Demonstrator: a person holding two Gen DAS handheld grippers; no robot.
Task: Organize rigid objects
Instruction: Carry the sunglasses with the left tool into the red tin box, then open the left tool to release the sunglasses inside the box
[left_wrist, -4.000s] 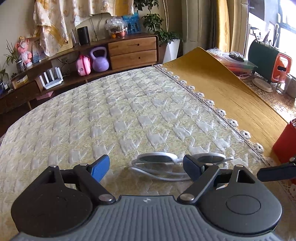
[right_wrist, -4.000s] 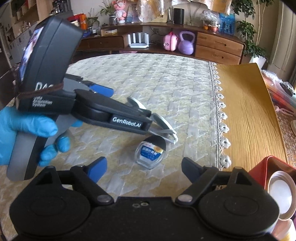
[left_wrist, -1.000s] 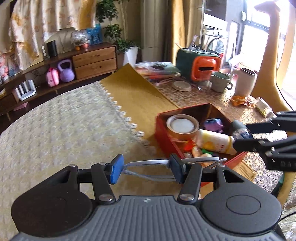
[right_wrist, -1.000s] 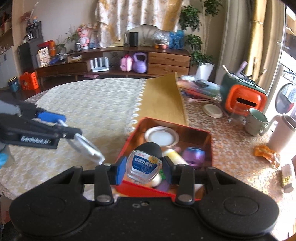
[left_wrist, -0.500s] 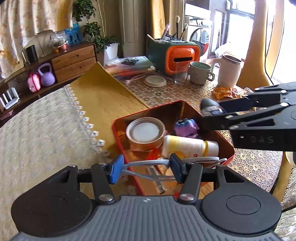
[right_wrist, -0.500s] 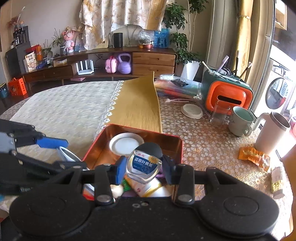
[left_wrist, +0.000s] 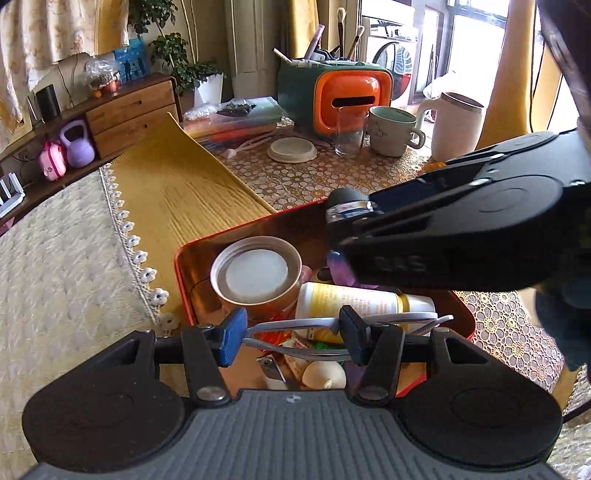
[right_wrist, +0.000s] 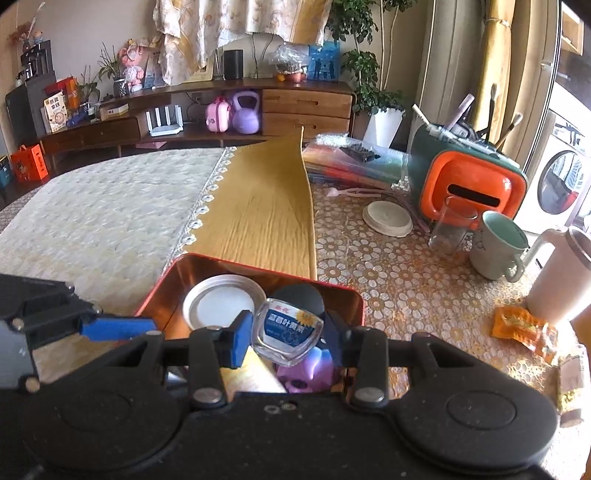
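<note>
The red tin (left_wrist: 184, 266) is crowded with a tape roll (left_wrist: 255, 271) and bottle (left_wrist: 351, 299), leaving its far corner free.

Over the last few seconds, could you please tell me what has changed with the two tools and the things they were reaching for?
The left tool has taken hold of the goggles off the quilted cloth; the right tool has picked up the small glass jar. Both were carried across to above the red tin. The tape roll and yellow-labelled bottle stay in the tin.

home living room | sideboard (right_wrist: 306, 107) | curtains (right_wrist: 236, 22) | houseplant (right_wrist: 365, 74)
</note>
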